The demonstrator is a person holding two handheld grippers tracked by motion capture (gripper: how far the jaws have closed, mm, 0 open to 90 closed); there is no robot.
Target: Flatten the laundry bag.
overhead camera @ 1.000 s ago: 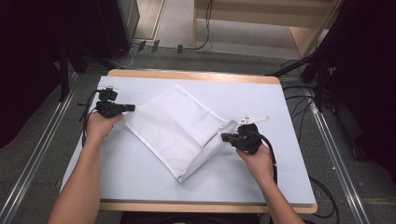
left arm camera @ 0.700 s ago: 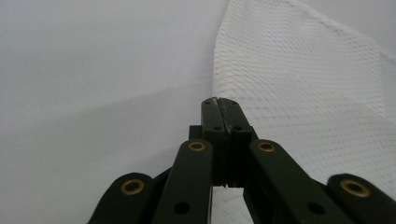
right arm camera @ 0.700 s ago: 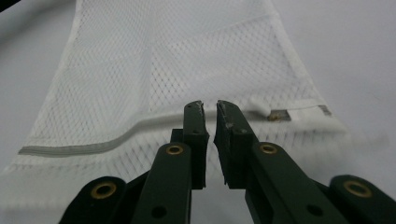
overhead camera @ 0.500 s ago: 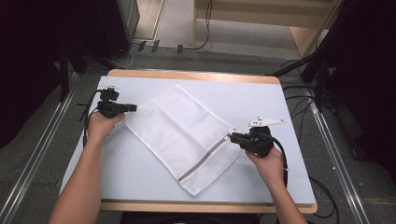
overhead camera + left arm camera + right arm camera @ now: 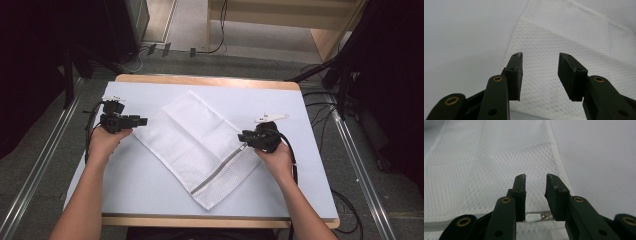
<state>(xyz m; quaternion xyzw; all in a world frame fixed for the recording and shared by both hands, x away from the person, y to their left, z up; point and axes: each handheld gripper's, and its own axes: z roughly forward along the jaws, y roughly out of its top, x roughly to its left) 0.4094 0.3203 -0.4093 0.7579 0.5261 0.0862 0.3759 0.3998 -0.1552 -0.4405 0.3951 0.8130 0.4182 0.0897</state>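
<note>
From the high view, your mesh bag (image 5: 200, 150) lies flat as a diamond across the middle of the tabletop (image 5: 310, 190), one corner toward the far edge and one toward the near edge, so both side corners are easy for you to reach. Your left gripper (image 5: 142, 121) sits just off the bag's left corner, toward the table's left edge; your right gripper (image 5: 242, 136) sits at the right corner, where the zipper (image 5: 220, 167) ends. That spread looks like you have laid the bag out smooth and let go.

In the left gripper view, your jaws have just been opening and stand well apart around nothing. The bag (image 5: 574, 37) lies beneath and beyond them, its left border running just past the left jaw.

In the right gripper view, your jaws have just been opening too, with a narrower gap and no cloth pinched. The white zipper pull (image 5: 533, 217) lies on the bag (image 5: 486, 165) directly under the gap, between the jaw roots, untouched by the pads as far as you can judge.
</note>
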